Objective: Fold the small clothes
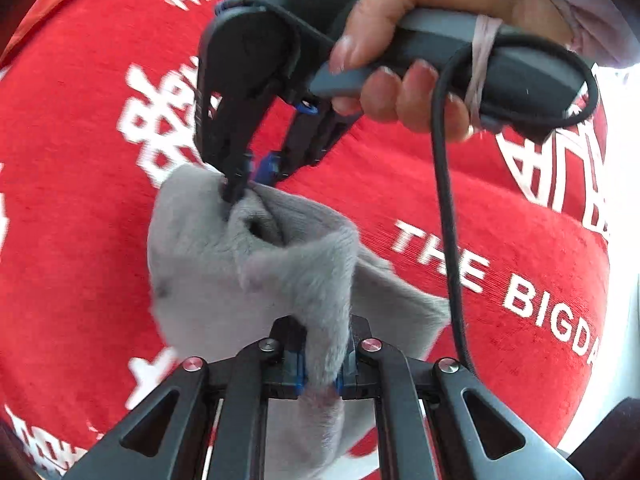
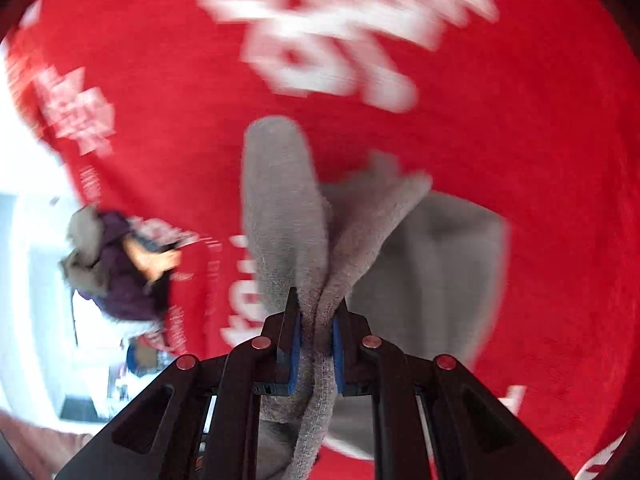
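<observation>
Both grippers are gripping one grey sock [image 1: 208, 264], which is hanging bunched above a red cloth [image 1: 460, 216] with white print covering the table.

Left gripper [image 1: 318, 364]: fingers are pinching narrow on a fold of the sock's edge, fabric squeezed between the blue pads [image 1: 298, 376] and trailing down below them.

Right gripper [image 1: 244, 178], seen from the left wrist view: fingertips are clamping the far upper edge of the sock, near its open cuff. A bare hand [image 1: 404, 40] is wrapping the grey handle; a black cable [image 1: 448, 216] is looping down from it, crossing in front of the cloth.

In the right wrist view, right gripper [image 2: 316, 344] fingers are closing narrow on a thick ribbed bunch of the sock [image 2: 280, 208], with layers fanning out ahead and to the right. The view is motion-blurred. At left, the person's other hand [image 2: 156, 260] with a dark purple sleeve [image 2: 120, 276] is showing blurry near the cloth edge; cannot tell detail there. Sock is not lying flat; whether any part is touching the cloth, cannot tell.
</observation>
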Demonstrator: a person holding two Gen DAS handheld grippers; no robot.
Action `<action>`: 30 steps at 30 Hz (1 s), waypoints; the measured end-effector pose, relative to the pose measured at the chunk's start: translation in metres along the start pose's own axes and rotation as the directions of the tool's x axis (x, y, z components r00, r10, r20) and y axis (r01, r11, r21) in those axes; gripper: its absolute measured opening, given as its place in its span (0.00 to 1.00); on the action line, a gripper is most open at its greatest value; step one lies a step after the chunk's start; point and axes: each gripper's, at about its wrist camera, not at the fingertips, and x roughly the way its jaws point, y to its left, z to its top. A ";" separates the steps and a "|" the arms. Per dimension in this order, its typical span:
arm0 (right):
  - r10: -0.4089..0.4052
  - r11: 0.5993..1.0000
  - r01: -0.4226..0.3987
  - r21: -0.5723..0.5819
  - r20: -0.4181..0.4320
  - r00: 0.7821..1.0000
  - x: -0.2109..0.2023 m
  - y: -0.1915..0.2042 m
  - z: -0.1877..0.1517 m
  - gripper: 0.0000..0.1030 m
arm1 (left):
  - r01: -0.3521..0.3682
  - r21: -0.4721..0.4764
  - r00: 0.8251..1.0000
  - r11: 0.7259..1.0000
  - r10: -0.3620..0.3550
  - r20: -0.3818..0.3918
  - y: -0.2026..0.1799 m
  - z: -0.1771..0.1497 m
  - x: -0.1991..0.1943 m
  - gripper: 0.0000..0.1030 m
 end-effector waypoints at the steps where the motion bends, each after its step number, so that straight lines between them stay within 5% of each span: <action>1: -0.016 1.000 0.016 0.027 -0.008 1.000 0.006 -0.017 -0.001 0.14 | 0.008 -0.001 1.000 1.000 -0.008 -0.019 -0.007 0.000 0.007 0.10; 7: -0.018 0.994 0.017 0.104 0.001 1.000 0.028 -0.062 -0.012 0.18 | 0.021 -0.049 0.995 0.999 -0.025 -0.095 -0.015 -0.016 0.023 0.10; 9: -0.046 0.994 0.045 0.096 0.005 0.999 0.025 -0.062 -0.016 0.25 | 0.045 -0.070 0.993 0.997 -0.052 -0.106 -0.012 -0.017 0.020 0.31; 10: -0.062 0.994 0.061 0.096 0.002 0.998 0.022 -0.062 -0.017 0.28 | 0.064 -0.102 0.992 0.993 -0.075 -0.104 -0.007 -0.018 0.013 0.54; 11: -0.071 0.992 0.071 0.103 -0.003 0.997 0.017 -0.063 -0.018 0.30 | 0.061 -0.119 0.993 0.991 -0.072 -0.094 -0.005 -0.021 0.007 0.63; 18: -0.103 0.988 0.099 0.122 0.026 0.994 -0.027 -0.044 -0.053 0.33 | 0.075 -0.281 0.986 0.957 -0.114 -0.125 0.031 -0.034 -0.022 0.63; 20: -0.074 0.991 0.068 0.113 0.047 0.996 -0.042 -0.035 -0.067 0.43 | 0.076 -0.389 0.978 0.918 -0.144 -0.149 0.055 -0.044 -0.021 0.63; 22: -0.048 0.996 0.044 0.078 0.048 0.998 -0.049 -0.023 -0.082 0.63 | 0.068 -0.499 0.967 0.864 -0.180 -0.180 0.079 -0.056 -0.014 0.63; 25: -0.049 0.998 0.050 0.045 -0.022 0.999 -0.034 -0.014 -0.096 0.62 | 0.061 -0.671 0.942 0.738 -0.265 -0.206 0.116 -0.080 0.004 0.63; 26: -0.063 0.997 0.064 0.034 -0.046 0.997 -0.029 -0.013 -0.099 0.59 | 0.063 -0.716 0.937 0.695 -0.289 -0.198 0.126 -0.088 0.008 0.63; 28: -0.104 0.994 0.105 0.001 -0.091 0.990 -0.016 -0.008 -0.102 0.21 | 0.078 -0.782 0.931 0.619 -0.326 -0.166 0.142 -0.099 0.011 0.63; 29: -0.116 0.993 0.116 -0.014 -0.095 0.989 -0.012 -0.005 -0.103 0.13 | 0.089 -0.806 0.928 0.585 -0.343 -0.147 0.149 -0.105 0.015 0.63; 30: -0.127 0.992 0.125 -0.024 -0.087 0.988 -0.012 -0.002 -0.103 0.09 | 0.085 -0.809 0.928 0.582 -0.343 -0.149 0.151 -0.107 0.017 0.63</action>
